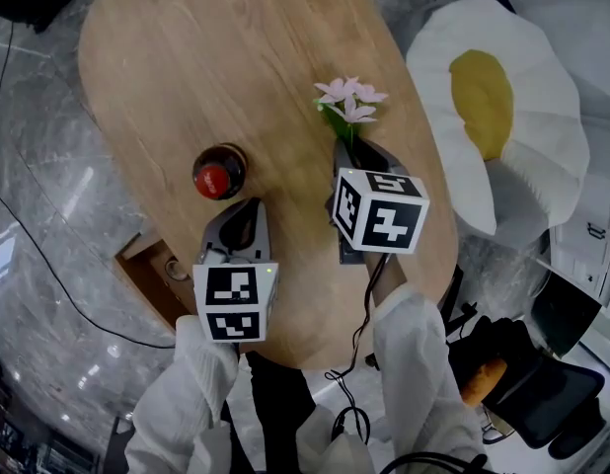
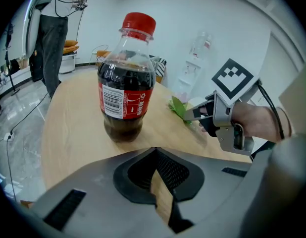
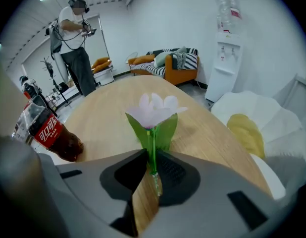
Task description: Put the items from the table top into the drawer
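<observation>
your right gripper (image 3: 149,158) is pinching the flower (image 3: 154,110). the thin green stem (image 3: 152,150) sits right at the tips, where the two pads close on it. the leaves and pale pink petals stick out ahead of the jaws. behind the tips only a narrow wedge of wood shows btwn the pads. the flower is over the table (image 1: 236,57) near its right edge as you look down, abt halfway along, head pointing away from you. can't tell if the leaves touch the wood.

your left gripper (image 2: 156,155) holds nothing. its tips look pressed together w/ nothing btwn them, just a thin sliver of tabletop visible behind them. it hangs tilted down over the near left part of the table, aimed at the cola bottle (image 2: 126,88). the bottle stands upright, red cap on, just ahead of the jaws but apart from them, close to the table's left edge. bottle and flower are well apart, on opposite sides of the table, and your two grippers sit side by side at the near end.

the drawer (image 1: 147,270) stands pulled out below the table's left edge, just left of your left gripper. can't make out what's in it.
</observation>
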A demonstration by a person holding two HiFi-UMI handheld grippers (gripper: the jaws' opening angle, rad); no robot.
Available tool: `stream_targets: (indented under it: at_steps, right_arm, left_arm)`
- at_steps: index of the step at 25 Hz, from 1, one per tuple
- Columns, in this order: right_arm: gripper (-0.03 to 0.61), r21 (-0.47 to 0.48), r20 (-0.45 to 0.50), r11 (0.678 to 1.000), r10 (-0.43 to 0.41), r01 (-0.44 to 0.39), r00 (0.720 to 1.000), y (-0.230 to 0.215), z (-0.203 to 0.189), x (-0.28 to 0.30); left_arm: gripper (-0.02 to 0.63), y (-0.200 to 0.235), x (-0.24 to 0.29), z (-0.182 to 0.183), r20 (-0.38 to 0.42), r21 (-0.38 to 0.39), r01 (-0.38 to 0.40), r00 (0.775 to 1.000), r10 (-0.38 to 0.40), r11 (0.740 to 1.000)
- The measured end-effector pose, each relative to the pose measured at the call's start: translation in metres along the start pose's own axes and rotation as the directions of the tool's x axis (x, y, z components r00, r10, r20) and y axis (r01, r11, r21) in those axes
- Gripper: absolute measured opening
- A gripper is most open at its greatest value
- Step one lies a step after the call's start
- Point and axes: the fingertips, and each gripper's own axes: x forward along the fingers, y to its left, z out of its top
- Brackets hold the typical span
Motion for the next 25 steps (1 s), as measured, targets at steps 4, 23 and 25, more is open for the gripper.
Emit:
stream_targets:
  at_steps: [4, 23, 25]
  right_arm:
    - [0.101, -0.006, -0.002, 1.0, 0.001, -0.001, 1.0, -0.001, 0.0, 0.002]
    - [0.072, 0.084, 0.072, 0.996, -0.004, -0.002, 0.997, 0.027, -0.021, -0.058]
    - [0.072, 0.097, 0.073, 0.995, -0.009, 0.002, 0.997, 0.035, -0.027, -0.067]
  left_arm:
    - [-0.006, 0.003, -0.002, 0.0, 0.003, -0.001, -0.007, 1.0, 0.007, 1.0]
    - [-0.006, 0.01, -0.039, -0.014, 0.026, -0.009, 0.0, 1.0, 0.0, 1.0]
    - [-0.006, 0.012, -0.047, -0.017, 0.03, -0.004, 0.008, 1.0, -0.008, 1.0]
